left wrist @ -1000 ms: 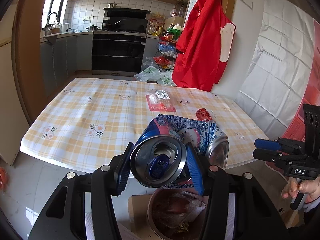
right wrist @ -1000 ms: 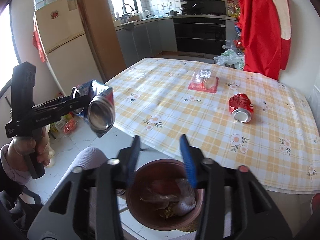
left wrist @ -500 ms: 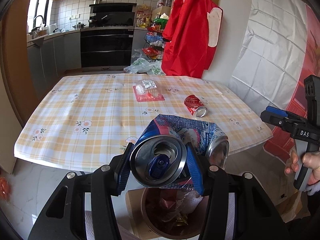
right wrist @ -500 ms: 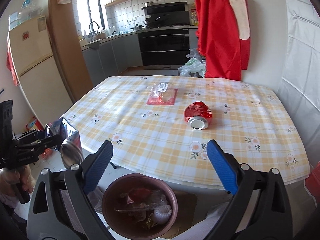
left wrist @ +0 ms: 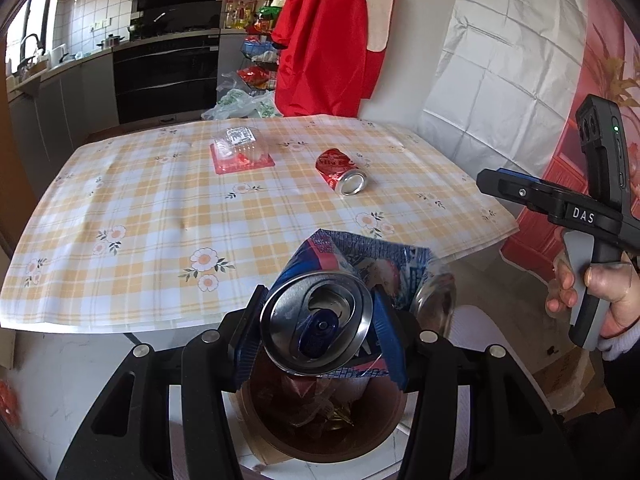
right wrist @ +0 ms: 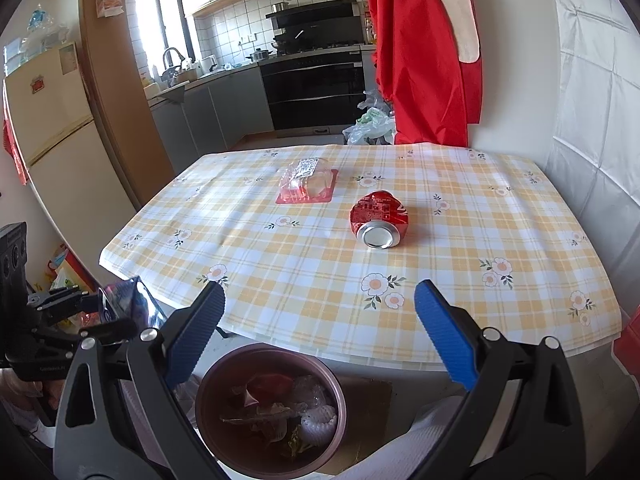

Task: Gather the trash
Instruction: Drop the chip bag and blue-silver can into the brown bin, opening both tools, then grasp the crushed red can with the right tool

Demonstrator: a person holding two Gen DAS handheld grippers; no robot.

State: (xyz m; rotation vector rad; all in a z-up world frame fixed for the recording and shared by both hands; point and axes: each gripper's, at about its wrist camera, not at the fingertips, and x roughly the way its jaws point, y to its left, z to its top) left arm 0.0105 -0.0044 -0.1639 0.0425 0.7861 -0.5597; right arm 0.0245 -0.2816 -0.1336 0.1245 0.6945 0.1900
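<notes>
So the left gripper [left wrist: 318,330] has its jaws clamped on a crushed blue aluminium drink can [left wrist: 320,320], pull-tab end facing the camera, bent body folding off to the right. It hangs in the air over a round brown plastic trash bin [left wrist: 384,436] that sits on the floor just off the near edge of the surface. The bin's already got crumpled wrappers and some white foam-looking stuff in it [right wrist: 280,412].

The right gripper [right wrist: 320,328] has its blue-padded jaws wide apart with nothing between them, pointing across the surface, with the bin rim [right wrist: 208,380] right below it. From that side you can see the left gripper and its can off to the lower left [right wrist: 124,308], beside the surface edge.

On the yellow-and-white checked floral tablecloth [right wrist: 460,264] there's a dented red aluminium soda can [right wrist: 378,220] lying on its side, silver end toward the camera, roughly mid-surface. A bit further back and to the left is a clear plastic clamshell box on a red base [right wrist: 306,186], apart from the can.

A red apron [right wrist: 420,52] hangs on the wall behind the far edge.
</notes>
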